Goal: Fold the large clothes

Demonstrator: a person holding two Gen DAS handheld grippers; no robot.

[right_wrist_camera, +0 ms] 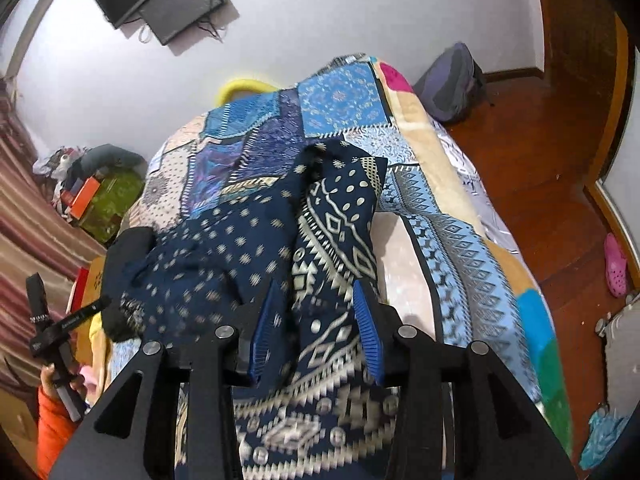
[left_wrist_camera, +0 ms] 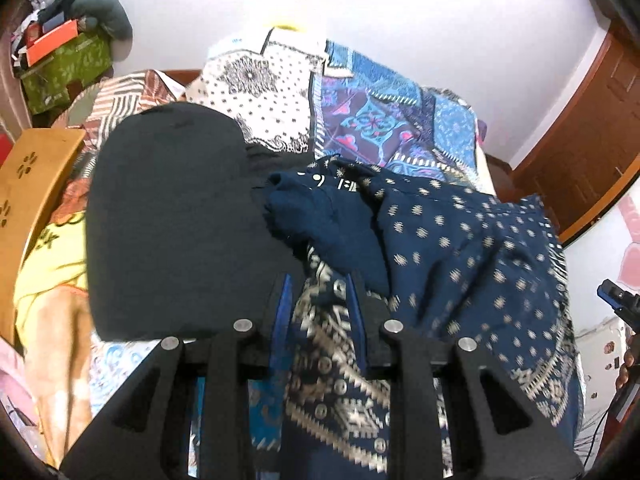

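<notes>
The navy patterned garment (right_wrist_camera: 256, 248) lies bunched on the bed (right_wrist_camera: 460, 216) toward its near edge, its border draped between the part-open jaws of both the left gripper (left_wrist_camera: 318, 312) and right gripper (right_wrist_camera: 316, 328), neither pinching it, probably released for regripping.

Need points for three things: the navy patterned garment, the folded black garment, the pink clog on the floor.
navy garment with cream print (right_wrist_camera: 332, 216): right wrist view, on its banded panel.
folded black garment (left_wrist_camera: 172, 216): left wrist view, middle of its top face.
pink clog on the wooden floor (right_wrist_camera: 615, 265): right wrist view, on its upper.
</notes>
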